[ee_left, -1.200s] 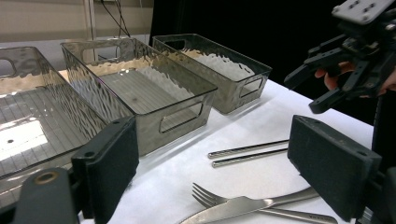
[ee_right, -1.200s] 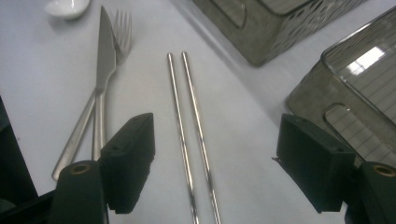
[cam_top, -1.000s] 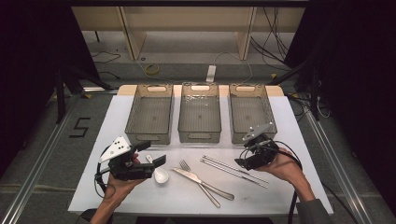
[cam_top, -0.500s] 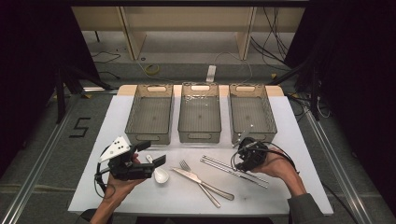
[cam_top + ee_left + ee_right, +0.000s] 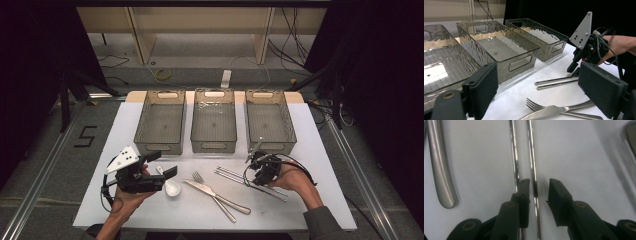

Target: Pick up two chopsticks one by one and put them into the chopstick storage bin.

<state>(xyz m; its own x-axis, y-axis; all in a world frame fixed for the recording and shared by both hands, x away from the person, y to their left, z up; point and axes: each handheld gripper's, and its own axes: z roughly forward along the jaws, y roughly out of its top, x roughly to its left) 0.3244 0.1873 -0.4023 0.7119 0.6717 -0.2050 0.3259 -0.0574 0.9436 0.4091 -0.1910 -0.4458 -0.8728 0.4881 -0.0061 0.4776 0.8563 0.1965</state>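
Two tongs: right (image 5: 537, 186) tipped down, closing astride chopsticks (image 5: 531, 157), left (image 5: 536, 87) level, wide open, empty.

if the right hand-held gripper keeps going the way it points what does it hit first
Most likely the two metal chopsticks on the white table: the right hand-held gripper points down at them, one rod between its closing jaws, the other at the left jaw's edge.

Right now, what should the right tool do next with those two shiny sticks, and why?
Probably close a little more. The right tool has been closing, and one metal chopstick lies in its gap with the pads not yet pressing. The other chopstick passes under the left jaw.
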